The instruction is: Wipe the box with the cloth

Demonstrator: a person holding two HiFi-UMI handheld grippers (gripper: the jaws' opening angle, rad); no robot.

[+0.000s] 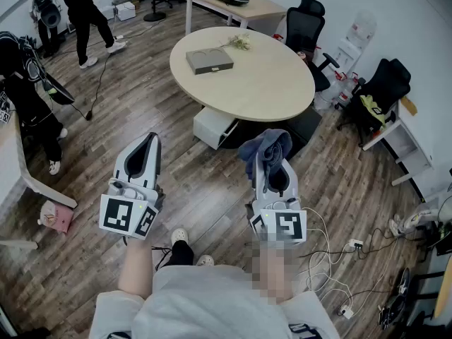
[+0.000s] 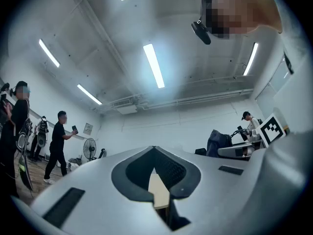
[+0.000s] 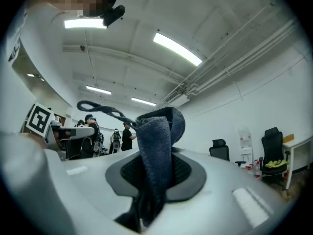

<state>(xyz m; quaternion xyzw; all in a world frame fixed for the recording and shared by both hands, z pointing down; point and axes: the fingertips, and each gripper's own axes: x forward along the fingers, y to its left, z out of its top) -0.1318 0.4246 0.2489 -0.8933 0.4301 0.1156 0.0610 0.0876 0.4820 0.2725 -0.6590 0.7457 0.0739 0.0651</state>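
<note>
Head view puts both tongs over the wooden floor, short of the round pale wooden counter [image 1: 275,83], so I judge the task to be at the approach: cloth in hand, no wiping begun.

The right tongs [image 1: 271,154] are clamped on the dark blue terry cloth [image 1: 266,145]. In the right gripper view the cloth [image 3: 159,131] runs down through the seam of those tongs [image 3: 159,161] and bunches over their tips, with a thin loop trailing off to the left. The grip looks firm to me.

The left tongs [image 1: 150,141] sit beside the right ones, apart from them. In the left gripper view their jaws [image 2: 154,151] are together with nothing held between them. Both gripper views look up at ceiling lights, so both pairs are tilted upward.

The flat grey rectangular box [image 1: 209,61] lies on the counter well ahead of both tongs, roughly between their lines and apart from each. A small sprig of dried flowers [image 1: 239,44] lies just beyond it.

My next move would be to carry the right tongs forward over the counter's near edge, tip them down, and lay the hanging bunch of cloth flat on the box's top. The left tongs could open and steady the box's near side, since a light box may slide under the wipe.
</note>
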